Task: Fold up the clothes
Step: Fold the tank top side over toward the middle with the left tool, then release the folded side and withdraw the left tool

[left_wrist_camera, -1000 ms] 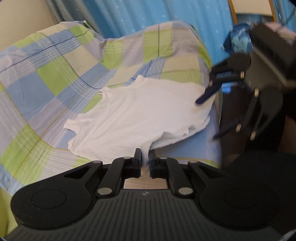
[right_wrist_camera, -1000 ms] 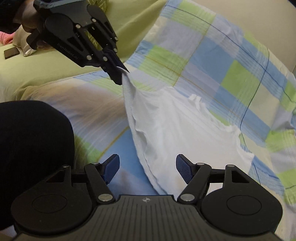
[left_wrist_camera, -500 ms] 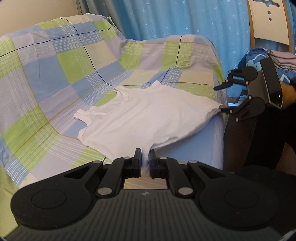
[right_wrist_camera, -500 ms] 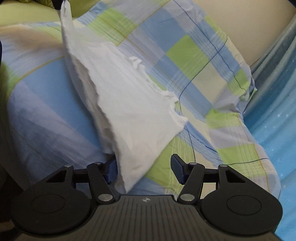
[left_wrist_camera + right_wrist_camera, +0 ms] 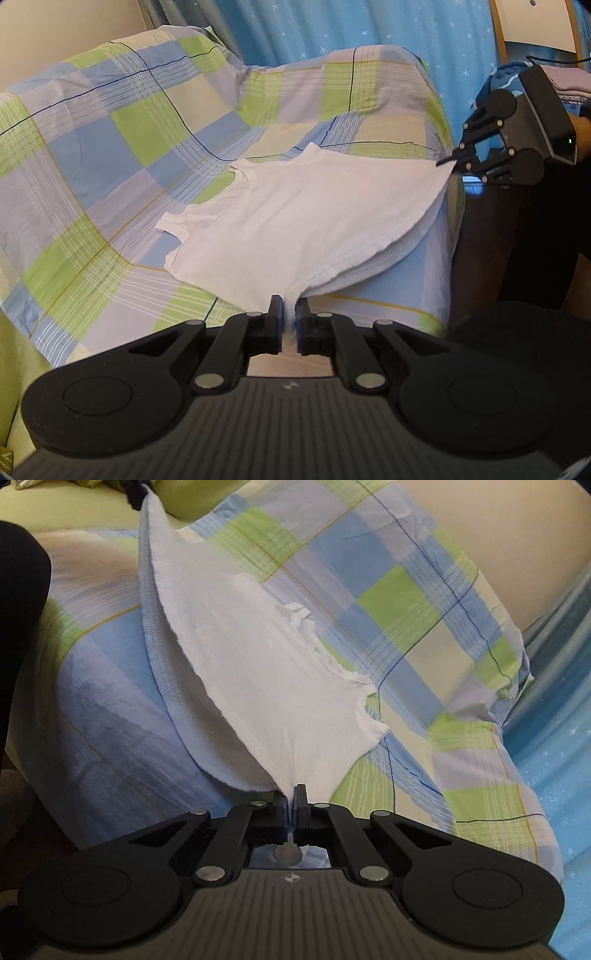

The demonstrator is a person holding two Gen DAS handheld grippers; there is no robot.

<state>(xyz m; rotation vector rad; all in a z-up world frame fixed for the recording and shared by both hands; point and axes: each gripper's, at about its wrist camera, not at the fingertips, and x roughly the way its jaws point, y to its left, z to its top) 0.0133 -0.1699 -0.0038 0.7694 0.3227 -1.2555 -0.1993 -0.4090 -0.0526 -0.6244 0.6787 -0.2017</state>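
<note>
Both grippers pinch the white T-shirt's (image 5: 314, 218) hem corners: left gripper (image 5: 288, 310) and right gripper (image 5: 290, 799) have fingers clamped on fabric, the shirt stretched flat over the checked bedsheet (image 5: 110, 147).

Ahead of me a sofa (image 5: 129, 140) wears a blue, green and cream checked cover. A blue star-print curtain (image 5: 314, 26) hangs behind, beside a cream wall (image 5: 66, 33).

Each camera looks forward and low along its own gripper's fingers, close over the checked cover (image 5: 110, 155). Facing inward from opposite hem corners, both views share the white shirt (image 5: 314, 221).
</note>
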